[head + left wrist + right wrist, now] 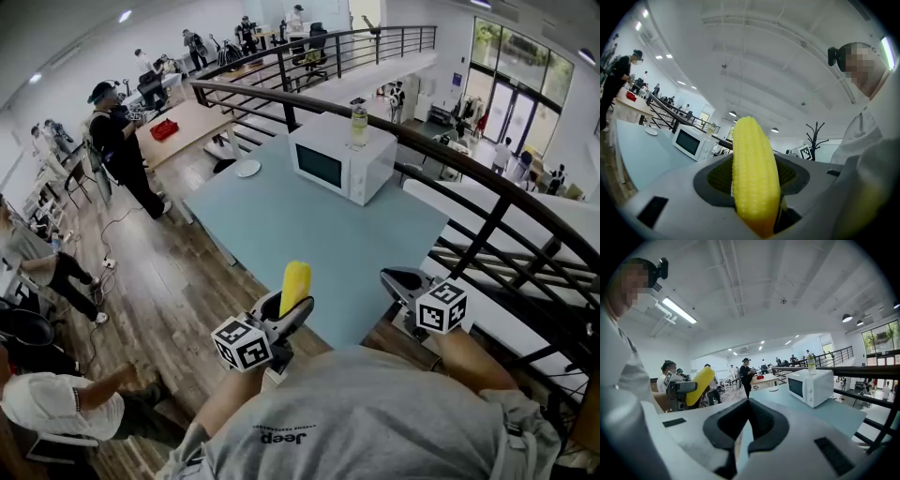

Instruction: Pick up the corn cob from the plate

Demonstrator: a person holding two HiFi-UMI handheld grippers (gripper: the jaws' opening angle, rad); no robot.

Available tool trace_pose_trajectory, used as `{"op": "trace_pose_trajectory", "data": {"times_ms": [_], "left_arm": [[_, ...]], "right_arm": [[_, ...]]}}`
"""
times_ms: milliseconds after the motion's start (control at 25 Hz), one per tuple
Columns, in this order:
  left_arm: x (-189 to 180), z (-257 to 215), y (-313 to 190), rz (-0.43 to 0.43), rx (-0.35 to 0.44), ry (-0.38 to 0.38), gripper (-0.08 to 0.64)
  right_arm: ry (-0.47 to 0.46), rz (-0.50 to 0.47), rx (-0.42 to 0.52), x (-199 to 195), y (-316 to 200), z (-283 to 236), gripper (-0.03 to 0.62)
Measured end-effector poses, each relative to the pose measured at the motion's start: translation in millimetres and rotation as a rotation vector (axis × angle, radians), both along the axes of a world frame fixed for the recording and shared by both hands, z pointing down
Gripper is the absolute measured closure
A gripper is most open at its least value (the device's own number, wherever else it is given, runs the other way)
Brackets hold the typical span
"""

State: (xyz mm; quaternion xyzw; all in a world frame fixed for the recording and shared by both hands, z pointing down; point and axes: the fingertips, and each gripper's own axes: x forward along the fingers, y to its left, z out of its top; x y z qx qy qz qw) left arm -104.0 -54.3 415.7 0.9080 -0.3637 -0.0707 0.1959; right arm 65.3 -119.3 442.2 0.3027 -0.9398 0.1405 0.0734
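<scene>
A yellow corn cob [294,284] stands upright in my left gripper [289,307], which is shut on its lower end above the near edge of the pale blue table [309,244]. In the left gripper view the corn cob [754,173] fills the space between the dark pads. The right gripper view shows the corn cob [699,385] off to the left. My right gripper [394,278] hovers over the table's near right corner, shut, with nothing in it. The white plate [247,168] lies bare at the table's far left corner.
A white microwave [340,157] with a bottle [358,124] on top stands at the table's far end. A black railing [487,187] runs along the right side. Several people stand on the wooden floor [178,272] to the left.
</scene>
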Motion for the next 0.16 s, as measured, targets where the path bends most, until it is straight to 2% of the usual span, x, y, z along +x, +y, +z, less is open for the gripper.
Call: {"op": "trace_pose_trajectory", "data": {"times_ms": [160], "left_arm": [[4.6,-3.1,4.9,0.003,-0.005,-0.002,0.325]], "right_arm": [[0.003,-0.005,-0.001,4.1,5.1,-3.7,0.578]]}}
